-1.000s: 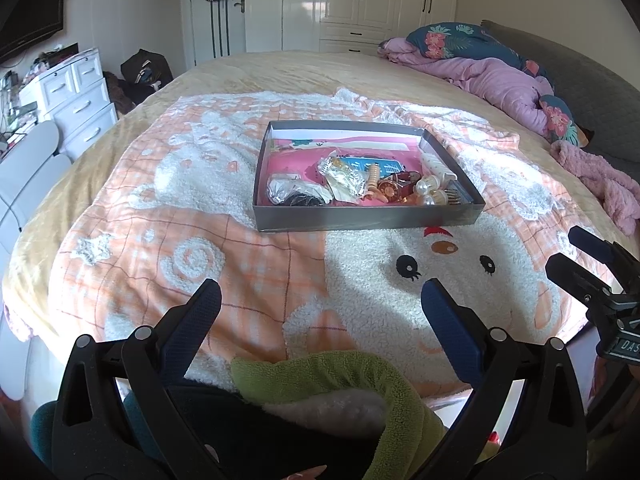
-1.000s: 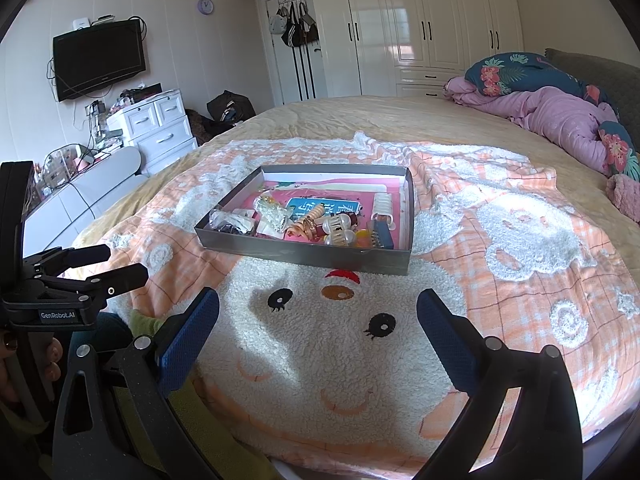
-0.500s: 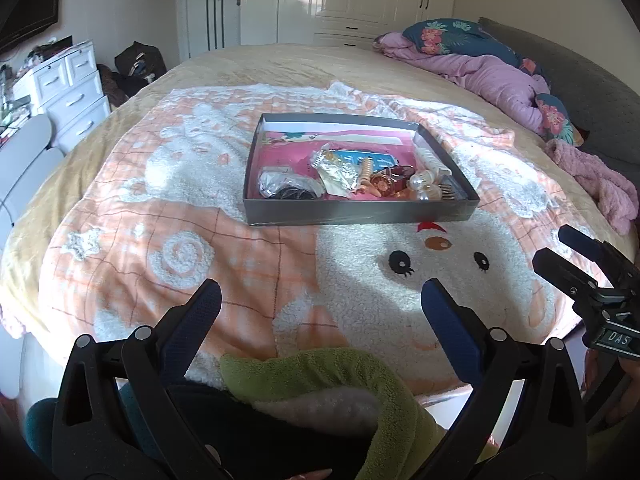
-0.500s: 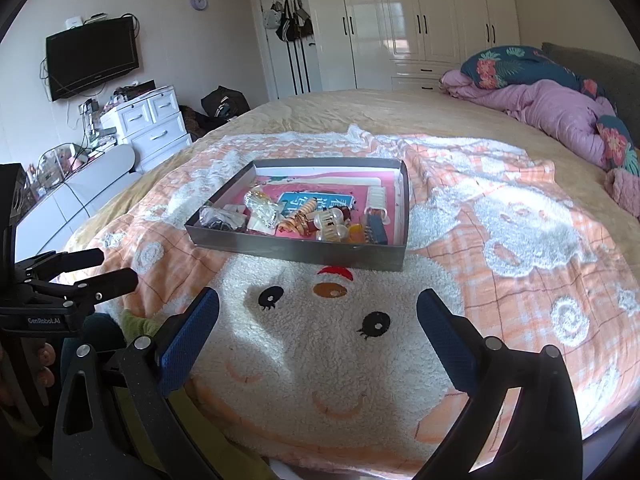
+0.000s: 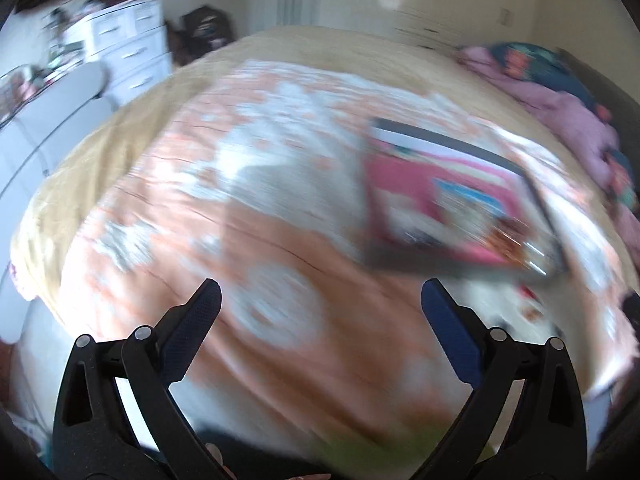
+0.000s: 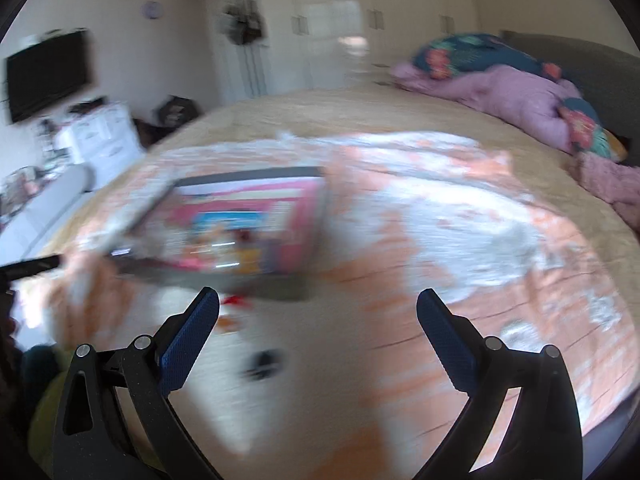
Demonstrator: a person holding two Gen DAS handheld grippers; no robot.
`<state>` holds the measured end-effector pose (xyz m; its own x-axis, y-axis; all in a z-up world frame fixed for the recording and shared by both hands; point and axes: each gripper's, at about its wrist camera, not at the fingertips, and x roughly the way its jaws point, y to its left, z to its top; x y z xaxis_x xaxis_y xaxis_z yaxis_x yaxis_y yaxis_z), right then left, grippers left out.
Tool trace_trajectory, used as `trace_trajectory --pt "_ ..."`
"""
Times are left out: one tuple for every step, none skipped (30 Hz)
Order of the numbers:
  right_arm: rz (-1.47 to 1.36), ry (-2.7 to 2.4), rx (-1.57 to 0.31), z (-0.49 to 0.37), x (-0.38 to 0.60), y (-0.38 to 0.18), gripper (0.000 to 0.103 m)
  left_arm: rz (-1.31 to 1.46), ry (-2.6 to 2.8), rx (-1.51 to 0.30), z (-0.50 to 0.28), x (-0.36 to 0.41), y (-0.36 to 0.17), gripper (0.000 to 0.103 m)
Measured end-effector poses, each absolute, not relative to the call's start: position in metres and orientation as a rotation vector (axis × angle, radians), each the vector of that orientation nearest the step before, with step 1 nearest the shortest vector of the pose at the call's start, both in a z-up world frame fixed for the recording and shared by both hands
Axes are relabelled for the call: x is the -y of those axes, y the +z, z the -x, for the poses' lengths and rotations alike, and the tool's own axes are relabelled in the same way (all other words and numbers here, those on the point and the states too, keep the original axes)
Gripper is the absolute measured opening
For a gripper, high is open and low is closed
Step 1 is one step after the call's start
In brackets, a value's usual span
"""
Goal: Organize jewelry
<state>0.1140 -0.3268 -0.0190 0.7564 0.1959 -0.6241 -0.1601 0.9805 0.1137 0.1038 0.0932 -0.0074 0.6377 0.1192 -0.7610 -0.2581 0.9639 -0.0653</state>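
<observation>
Hovering over the blanket, left gripper & right gripper both gape wide, holding nothing. Grey tray w/ jewelry sits on the bed, ahead-right of left, ahead-left of right. Views badly blurred.

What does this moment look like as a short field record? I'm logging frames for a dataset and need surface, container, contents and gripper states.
surface: bed covered by an orange and white blanket
container: shallow grey tray with a pink lining, resting on the blanket
contents: small mixed items, too blurred to identify
left gripper: open, empty, above the blanket, tray ahead to its right
right gripper: open, empty, tray ahead to its left
image quality: heavy motion blur in both views
background: white drawers, wall television, purple bedding
</observation>
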Motion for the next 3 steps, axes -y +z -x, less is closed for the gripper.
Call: trace_trajectory --pt "-0.049 0.149 -0.703 -0.130 0.344 -0.023 0.098 0.167 0.269 -0.853 -0.117 -0.113 -0.011 0.094" --pt "-0.037 0.095 -0.717 -0.146 0.363 -0.028 0.098 0.159 0.308 -0.856 -0.126 -0.128 -0.013 0.094" --pt "-0.023 0.034 -0.728 -0.163 0.382 -0.033 0.098 0.144 0.357 -0.852 -0.142 -0.151 -0.018 0.094"
